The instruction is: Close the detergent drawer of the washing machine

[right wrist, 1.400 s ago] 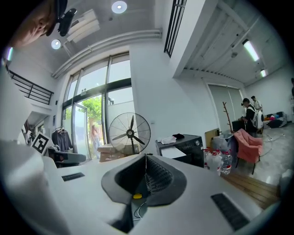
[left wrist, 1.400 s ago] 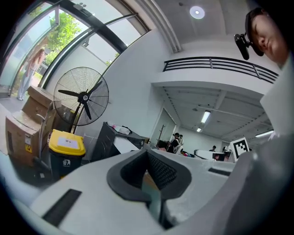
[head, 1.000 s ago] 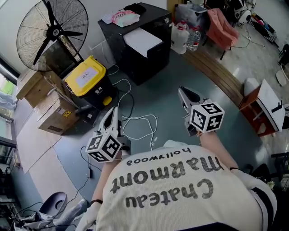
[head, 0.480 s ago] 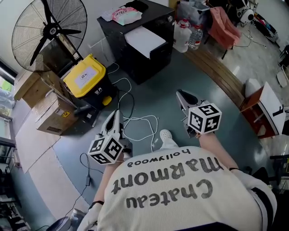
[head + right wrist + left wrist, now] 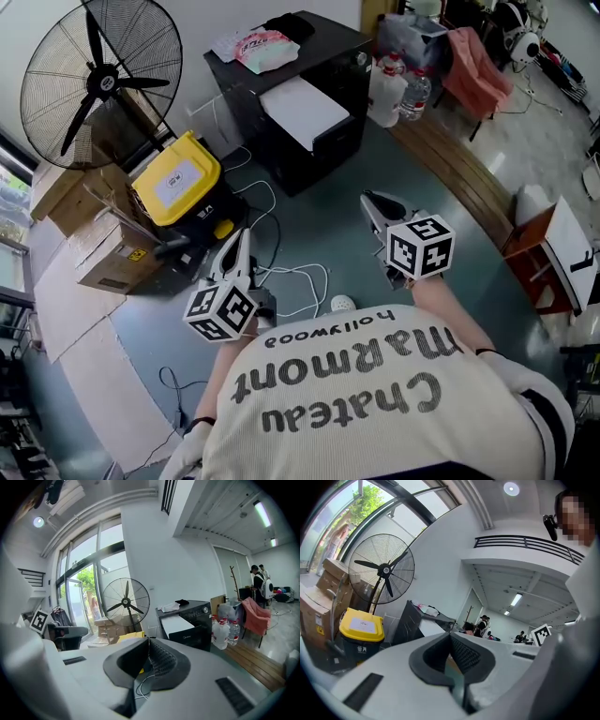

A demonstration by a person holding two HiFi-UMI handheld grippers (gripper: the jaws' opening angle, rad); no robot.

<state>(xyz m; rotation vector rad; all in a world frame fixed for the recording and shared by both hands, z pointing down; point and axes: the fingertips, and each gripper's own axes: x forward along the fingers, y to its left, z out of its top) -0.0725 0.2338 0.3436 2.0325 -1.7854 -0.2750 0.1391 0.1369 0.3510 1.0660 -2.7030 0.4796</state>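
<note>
One black washing machine (image 5: 323, 155) is standing by the wall, well ahead of both tools, its one white detergent drawer (image 5: 302, 105) jutting out at the front. Two tools are hovering over the floor, left hand-held gripper (image 5: 242, 236) and right hand-held gripper (image 5: 368, 200), each with jaws pressed together on nothing. The head view alone is showing one white shoe (image 5: 342, 303), while the right gripper view alone is showing the glass doors (image 5: 79, 602) behind the one pedestal fan (image 5: 98, 82).
</note>
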